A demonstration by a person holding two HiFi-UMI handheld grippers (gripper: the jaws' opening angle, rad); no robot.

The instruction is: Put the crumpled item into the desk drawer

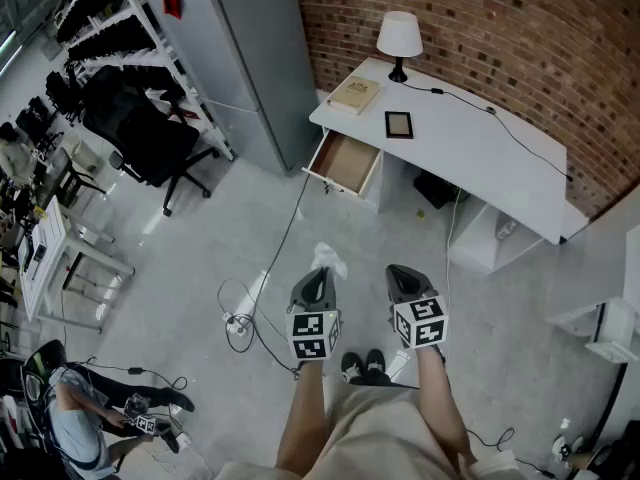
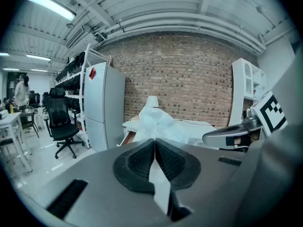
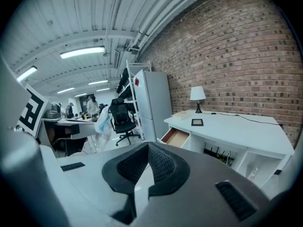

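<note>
The crumpled item [image 1: 329, 259], a wad of thin white plastic, sticks out from the tips of my left gripper [image 1: 321, 274], which is shut on it. In the left gripper view the wad [image 2: 158, 122] bulges just past the closed jaws [image 2: 154, 142]. My right gripper [image 1: 401, 273] hangs beside it, shut and holding nothing; its jaws [image 3: 147, 146] meet in the right gripper view. The white desk [image 1: 470, 148] stands ahead against the brick wall. Its drawer [image 1: 346, 162] at the left end is pulled open and shows a bare wooden bottom [image 3: 175, 137].
On the desk are a lamp [image 1: 399, 36], a book [image 1: 354, 94] and a small dark frame [image 1: 398, 124]. A grey cabinet [image 1: 240, 58] stands left of the drawer, an office chair [image 1: 145, 138] further left. Cables and a power strip [image 1: 240, 323] lie on the floor.
</note>
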